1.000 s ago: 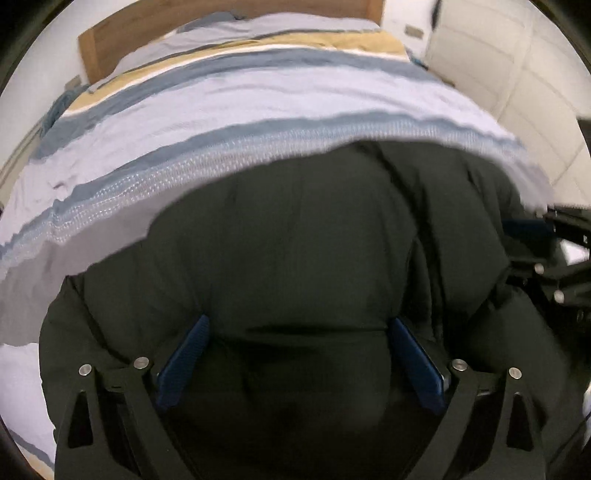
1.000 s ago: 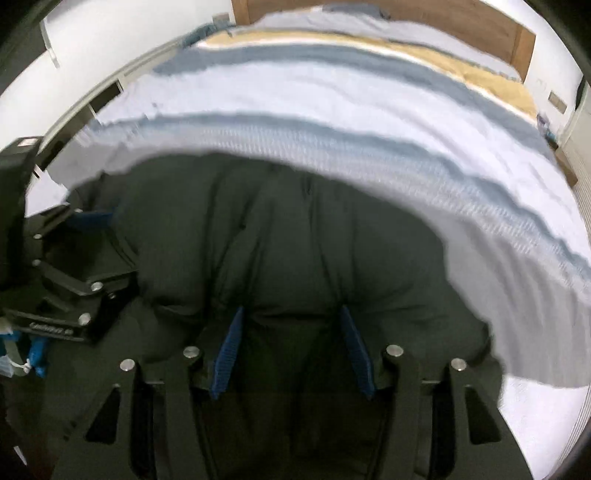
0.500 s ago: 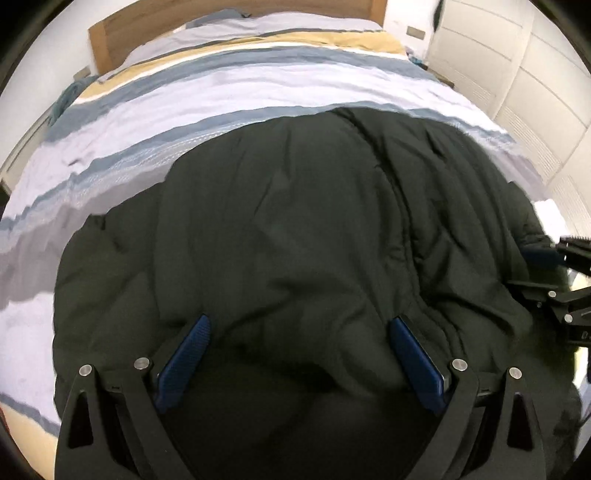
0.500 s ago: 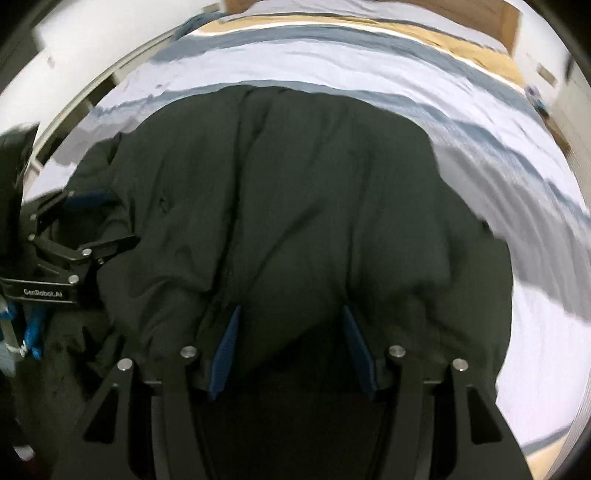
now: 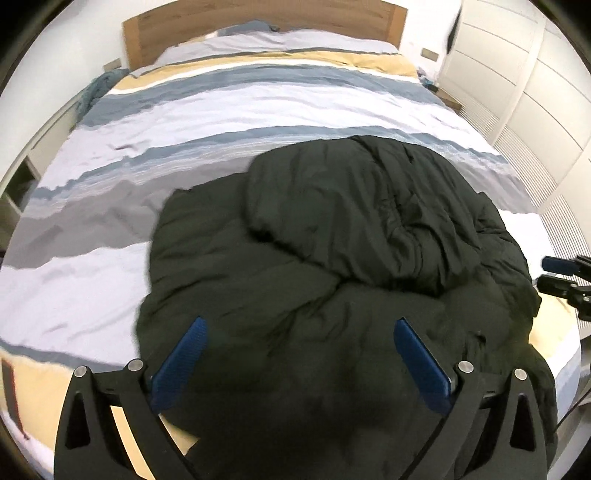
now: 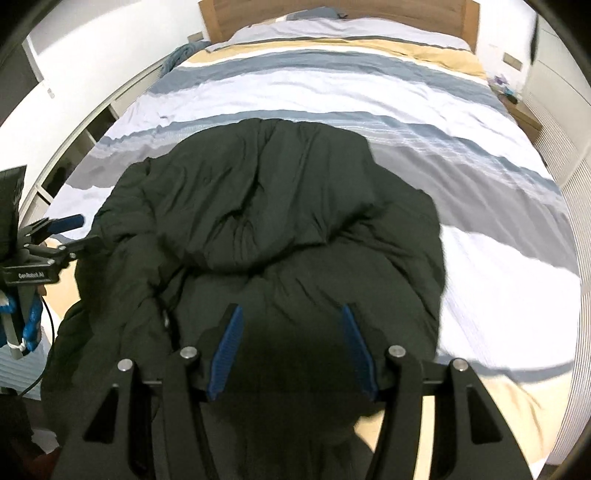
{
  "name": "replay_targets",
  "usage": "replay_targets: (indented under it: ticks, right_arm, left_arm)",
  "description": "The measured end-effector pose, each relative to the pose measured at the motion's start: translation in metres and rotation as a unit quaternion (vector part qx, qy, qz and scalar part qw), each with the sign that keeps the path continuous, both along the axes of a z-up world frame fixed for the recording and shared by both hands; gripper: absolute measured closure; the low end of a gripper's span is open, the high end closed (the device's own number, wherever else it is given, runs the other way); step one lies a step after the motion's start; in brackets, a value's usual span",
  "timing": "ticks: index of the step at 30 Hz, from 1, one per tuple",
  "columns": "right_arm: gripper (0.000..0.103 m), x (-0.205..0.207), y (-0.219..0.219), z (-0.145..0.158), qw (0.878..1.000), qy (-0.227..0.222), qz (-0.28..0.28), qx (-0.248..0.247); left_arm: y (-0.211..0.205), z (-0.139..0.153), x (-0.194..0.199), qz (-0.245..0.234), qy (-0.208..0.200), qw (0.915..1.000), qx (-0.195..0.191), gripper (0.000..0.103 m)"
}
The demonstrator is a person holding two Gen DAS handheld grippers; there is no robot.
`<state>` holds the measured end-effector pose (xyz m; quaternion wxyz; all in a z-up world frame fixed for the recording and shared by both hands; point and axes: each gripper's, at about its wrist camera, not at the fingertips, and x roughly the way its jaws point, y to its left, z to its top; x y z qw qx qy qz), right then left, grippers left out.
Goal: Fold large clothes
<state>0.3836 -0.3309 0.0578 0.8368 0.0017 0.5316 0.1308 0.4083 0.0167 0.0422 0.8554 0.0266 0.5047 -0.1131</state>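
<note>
A big black padded jacket lies rumpled on the near end of the striped bed; it also shows in the right wrist view. Its far part is folded back over the body. My left gripper is open, its blue pads spread wide above the jacket's near edge. My right gripper is open too, hovering over the jacket's near edge. Each gripper shows at the side of the other's view: the right one, the left one.
The bed has a wooden headboard at the far end. White cupboards stand on the right. A low white shelf unit runs along the left side. A bedside table is at the far right.
The jacket has dropped from close in front of both cameras down onto the bed and settled. Both grippers have pulled back and up; more of the bed now shows.
</note>
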Motion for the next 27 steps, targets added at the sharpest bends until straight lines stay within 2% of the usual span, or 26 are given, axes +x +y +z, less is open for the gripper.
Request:
replay_targets:
  ticks: [7, 12, 16, 19, 27]
  right_arm:
    - [0.039, -0.041, -0.031, 0.018, 0.999, 0.009, -0.035, -0.002]
    - [0.038, -0.072, -0.061, 0.02, 0.997, 0.029, -0.068, -0.006]
    - [0.038, -0.108, -0.095, 0.007, 0.991, 0.065, -0.113, 0.004]
    - [0.038, -0.136, -0.111, -0.006, 0.987, 0.092, -0.133, -0.007]
    - [0.038, -0.204, -0.135, -0.045, 0.969, 0.163, -0.185, 0.013]
  left_arm:
    - [0.05, 0.014, -0.036, 0.041, 0.014, 0.999, 0.009, 0.001]
    - [0.088, 0.007, -0.063, 0.076, 0.037, 0.9962, 0.019, 0.001]
    - [0.114, -0.01, -0.088, 0.101, 0.064, 0.9924, 0.029, 0.001]
    - [0.134, -0.021, -0.104, 0.12, 0.085, 0.9888, 0.026, 0.001]
    - [0.169, -0.039, -0.143, 0.159, 0.129, 0.9785, 0.025, 0.001]
